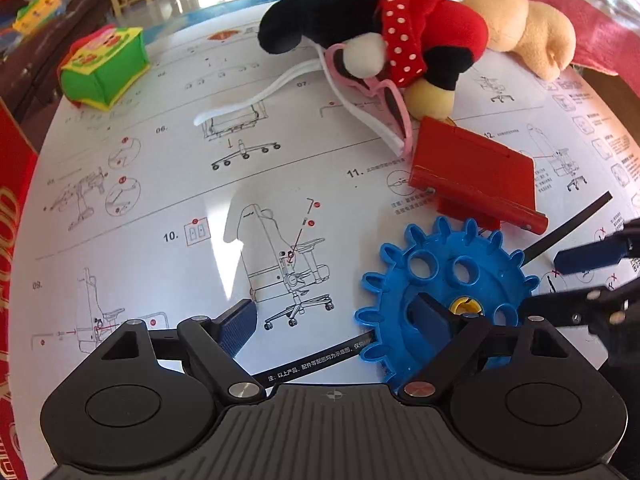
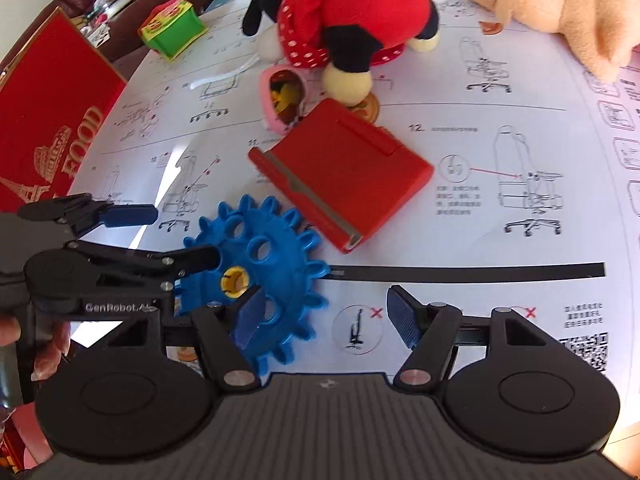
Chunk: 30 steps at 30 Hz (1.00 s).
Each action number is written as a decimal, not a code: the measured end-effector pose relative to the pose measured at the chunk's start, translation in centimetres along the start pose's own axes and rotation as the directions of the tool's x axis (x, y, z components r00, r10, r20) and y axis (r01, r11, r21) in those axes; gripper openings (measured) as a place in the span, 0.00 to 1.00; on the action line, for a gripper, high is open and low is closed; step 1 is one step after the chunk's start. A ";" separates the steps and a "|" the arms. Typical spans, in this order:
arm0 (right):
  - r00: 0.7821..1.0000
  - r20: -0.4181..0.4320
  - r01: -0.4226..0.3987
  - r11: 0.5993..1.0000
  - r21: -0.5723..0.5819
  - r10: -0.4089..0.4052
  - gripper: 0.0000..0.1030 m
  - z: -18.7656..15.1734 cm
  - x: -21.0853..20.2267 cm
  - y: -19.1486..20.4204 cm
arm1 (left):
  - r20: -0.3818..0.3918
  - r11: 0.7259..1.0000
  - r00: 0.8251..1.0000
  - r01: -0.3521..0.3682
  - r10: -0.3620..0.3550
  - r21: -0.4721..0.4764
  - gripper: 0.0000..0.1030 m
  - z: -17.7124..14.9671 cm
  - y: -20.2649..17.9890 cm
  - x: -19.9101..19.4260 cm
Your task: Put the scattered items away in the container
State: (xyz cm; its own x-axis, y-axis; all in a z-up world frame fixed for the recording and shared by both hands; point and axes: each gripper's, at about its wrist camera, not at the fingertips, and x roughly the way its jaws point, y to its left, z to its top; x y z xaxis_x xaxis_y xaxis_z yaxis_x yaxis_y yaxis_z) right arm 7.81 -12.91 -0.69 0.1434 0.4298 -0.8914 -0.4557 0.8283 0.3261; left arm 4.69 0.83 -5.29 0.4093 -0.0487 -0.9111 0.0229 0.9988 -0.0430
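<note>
A blue toothed gear with a yellow hub lies flat on the white instruction sheet. My left gripper is open above the sheet, one finger over the gear and the other over bare paper. From the other side my right gripper is also open, with its left finger over the gear's rim. Nothing is pressed between either pair of pads. Each gripper shows in the other's view: the right gripper and the left gripper. A red hinged stand lies just beyond the gear.
Further back lie a black-and-red mouse plush, a tan plush, a pink pouch with white straps and a green cloth cube. A red box marked FOOD stands along the left edge.
</note>
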 end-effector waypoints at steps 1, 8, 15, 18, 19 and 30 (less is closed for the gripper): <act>1.000 0.003 -0.001 1.000 -0.008 0.001 0.72 -0.1 0.2 0.3 | 0.004 1.000 1.000 -0.001 0.001 -0.001 0.83 -0.1 0.2 0.0; 0.999 0.019 -0.029 0.999 -0.019 0.030 0.59 -0.1 0.7 1.9 | 0.012 1.000 1.000 -0.005 0.005 0.006 0.83 -0.3 0.2 -0.1; 0.997 0.011 -0.083 0.987 0.137 0.083 0.16 0.7 0.5 -0.2 | 0.031 1.000 1.000 0.000 -0.001 0.021 0.75 -0.8 0.8 -1.0; 0.997 0.008 -0.077 0.991 0.112 0.076 0.18 0.9 0.2 0.5 | 0.056 0.998 0.998 -0.033 0.030 0.053 0.76 -1.1 0.3 -1.2; 0.997 0.009 -0.075 0.991 0.107 0.075 0.20 0.9 0.1 0.7 | 0.056 0.998 0.998 -0.036 0.033 0.052 0.74 -1.1 0.4 -1.2; 0.996 0.038 -0.079 0.990 0.117 0.074 0.34 1.2 0.0 0.0 | 0.002 0.999 1.000 0.022 -0.022 -0.042 0.60 -1.1 2.5 -1.0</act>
State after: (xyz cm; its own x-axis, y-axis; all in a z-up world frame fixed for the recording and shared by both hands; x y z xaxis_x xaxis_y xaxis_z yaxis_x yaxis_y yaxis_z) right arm 8.90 -12.46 -0.33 0.1427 0.5038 -0.8519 -0.3595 0.8283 0.4297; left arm 3.36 3.39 -4.92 0.4108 -0.0708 -0.9090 -0.0064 0.9967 -0.0806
